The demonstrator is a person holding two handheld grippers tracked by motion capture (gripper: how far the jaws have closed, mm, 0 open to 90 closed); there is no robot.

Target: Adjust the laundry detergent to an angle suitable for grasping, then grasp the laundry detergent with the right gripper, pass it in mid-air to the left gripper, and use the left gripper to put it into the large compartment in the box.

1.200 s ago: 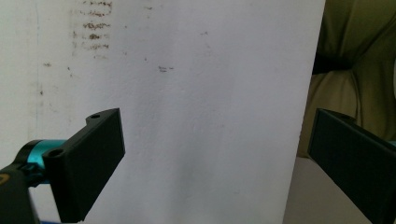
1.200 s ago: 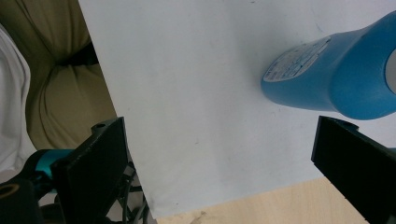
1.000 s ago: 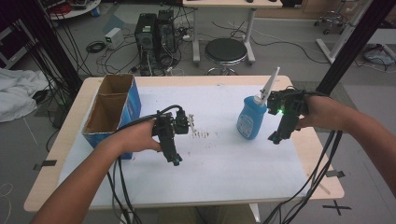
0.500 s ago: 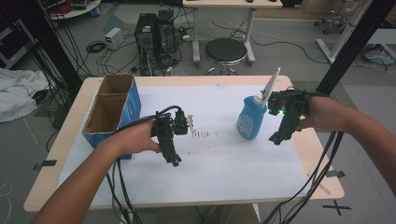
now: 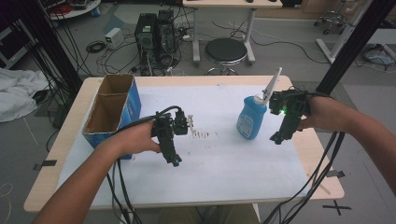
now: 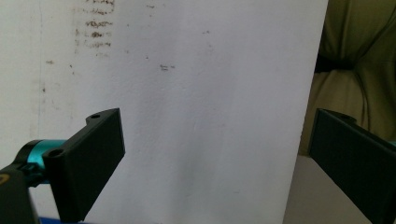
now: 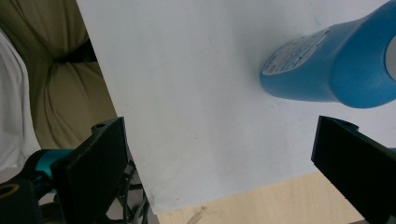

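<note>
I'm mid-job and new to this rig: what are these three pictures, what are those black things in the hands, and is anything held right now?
No robot arm here: a person holds a two-jaw hand tool in each hand. The high view looks down on the table from the person's side. In it the left gripper hangs over the white sheet, and the right gripper is just beside the blue bottle, not touching it. An open cardboard box stands at the left.

The other two pictures come from cameras riding on each gripper, looking along its black jaws. The left gripper view shows wide-apart jaws over bare sheet. The right gripper view shows wide-apart jaws with the bottle beyond them. Nothing is held.
</note>
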